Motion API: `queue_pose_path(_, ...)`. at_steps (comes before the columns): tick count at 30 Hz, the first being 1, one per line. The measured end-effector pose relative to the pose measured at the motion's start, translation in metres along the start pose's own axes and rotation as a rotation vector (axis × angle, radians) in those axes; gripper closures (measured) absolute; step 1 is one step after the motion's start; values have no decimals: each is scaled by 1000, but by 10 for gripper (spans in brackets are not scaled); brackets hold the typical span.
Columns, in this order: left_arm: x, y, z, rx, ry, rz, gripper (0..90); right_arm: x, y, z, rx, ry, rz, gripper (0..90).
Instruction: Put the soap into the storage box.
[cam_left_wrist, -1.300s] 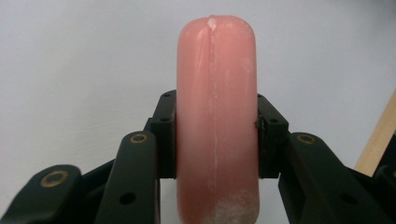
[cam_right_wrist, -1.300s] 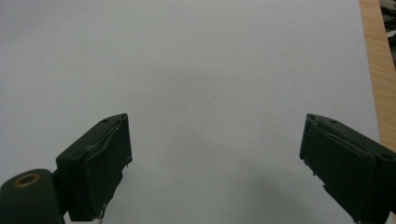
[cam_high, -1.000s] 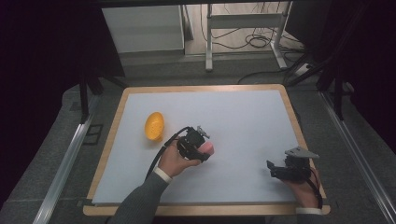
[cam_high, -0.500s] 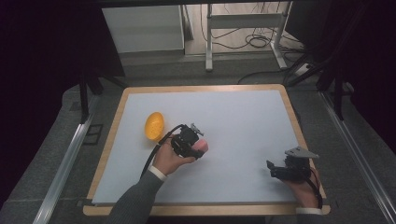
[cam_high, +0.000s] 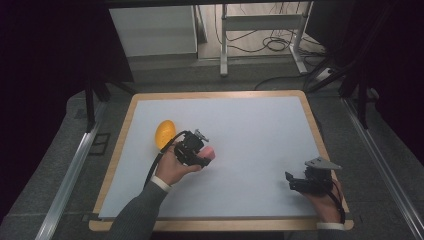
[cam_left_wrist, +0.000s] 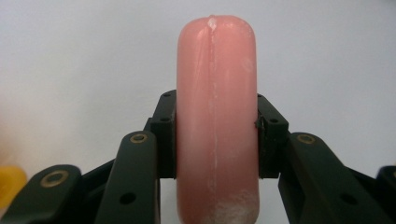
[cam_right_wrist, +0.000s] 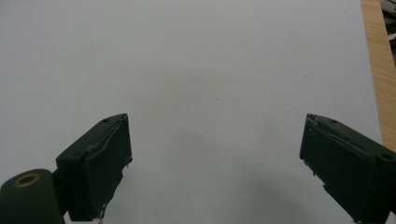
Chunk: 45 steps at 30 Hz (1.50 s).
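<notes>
the left gripper, in the high view, sits just right of the yellow fruit and is clamped on a pink sausage-shaped piece, whose end pokes out on the side away from the fruit. the piece is near the yellow fruit but not touching it, and both are over the left half of the white board. the right gripper rests far to the right of the yellow fruit, close to the board's near right corner, with its grey plate on top and nothing between its jaws

in the left gripper view, the left gripper has both pads pressed flat against the sides of the pink sausage-shaped piece, which stands upright between them and rises well past their tips. a sliver of the yellow fruit shows at the lower left edge, apart from the piece, with the white board behind everything

in the right gripper view, the right gripper has its jaws spread wide and empty over the white board, and the wooden rim of the board runs along the right edge
</notes>
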<state>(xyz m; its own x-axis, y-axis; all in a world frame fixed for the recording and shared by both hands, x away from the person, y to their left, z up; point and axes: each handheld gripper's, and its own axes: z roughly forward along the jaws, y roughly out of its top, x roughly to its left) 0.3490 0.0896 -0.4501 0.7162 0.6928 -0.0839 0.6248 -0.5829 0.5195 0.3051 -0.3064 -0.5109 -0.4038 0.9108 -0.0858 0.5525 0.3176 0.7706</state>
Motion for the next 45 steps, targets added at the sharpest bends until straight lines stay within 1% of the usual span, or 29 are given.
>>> queue_pose_path(6,6,-3,-5,0,4,-8,602,0,0,0,-1,0,0,86)
queue_pose_path(14,16,-6,-11,-5,21,-24,602,0,0,0,1,-1,-2,86)
queue_pose_path(26,35,-16,-20,-11,55,-66,602,-1,0,0,2,-2,-4,86)
queue_pose_path(30,41,-20,-22,-17,60,-84,602,0,-1,0,2,-4,-2,86)
queue_pose_path(35,49,-22,-25,-9,62,-98,602,0,0,0,2,-3,-3,86)
queue_pose_path(41,60,-26,-30,-14,76,-120,602,-1,0,0,2,-4,-2,86)
queue_pose_path(42,62,-27,-30,-20,79,-133,602,-1,-1,0,2,-5,-2,86)
queue_pose_path(43,64,-27,-31,-19,80,-132,602,-1,-1,-1,2,-5,-2,86)
queue_pose_path(45,68,-29,-34,-26,84,-144,602,-1,-1,-1,-1,-5,-2,86)
